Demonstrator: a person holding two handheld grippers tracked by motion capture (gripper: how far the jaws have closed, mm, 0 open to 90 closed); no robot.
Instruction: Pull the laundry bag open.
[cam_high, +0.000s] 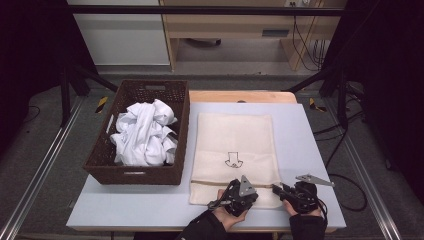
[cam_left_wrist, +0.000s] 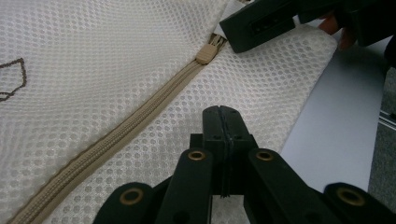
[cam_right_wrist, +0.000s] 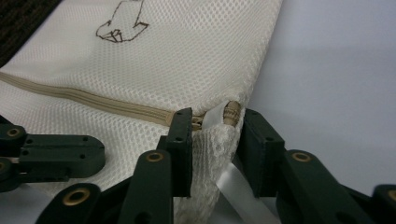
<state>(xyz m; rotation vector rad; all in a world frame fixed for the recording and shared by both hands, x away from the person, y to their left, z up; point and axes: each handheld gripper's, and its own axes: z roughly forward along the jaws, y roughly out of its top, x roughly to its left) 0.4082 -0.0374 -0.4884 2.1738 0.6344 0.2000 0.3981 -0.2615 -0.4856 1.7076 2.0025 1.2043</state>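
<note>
A cream mesh laundry bag (cam_high: 235, 140) lies flat on the table, its tan zipper (cam_left_wrist: 140, 116) running along the near end. My left gripper (cam_high: 254, 195) (cam_left_wrist: 219, 114) is shut, tips resting on the mesh just below the zipper; no fabric shows between its jaws. My right gripper (cam_high: 276, 189) (cam_right_wrist: 215, 135) is open at the bag's near right corner. Its jaws stand either side of the zipper slider (cam_right_wrist: 231, 112) (cam_left_wrist: 205, 53) and a fold of mesh, beside a white ribbon label (cam_right_wrist: 236, 189). The bag carries a small brown drawing (cam_right_wrist: 121, 25).
A dark wicker basket (cam_high: 100, 165) heaped with white clothes (cam_high: 145, 132) stands against the bag's left side. The pale table top (cam_high: 310, 150) extends bare to the right of the bag, and its front edge runs just under both hands.
</note>
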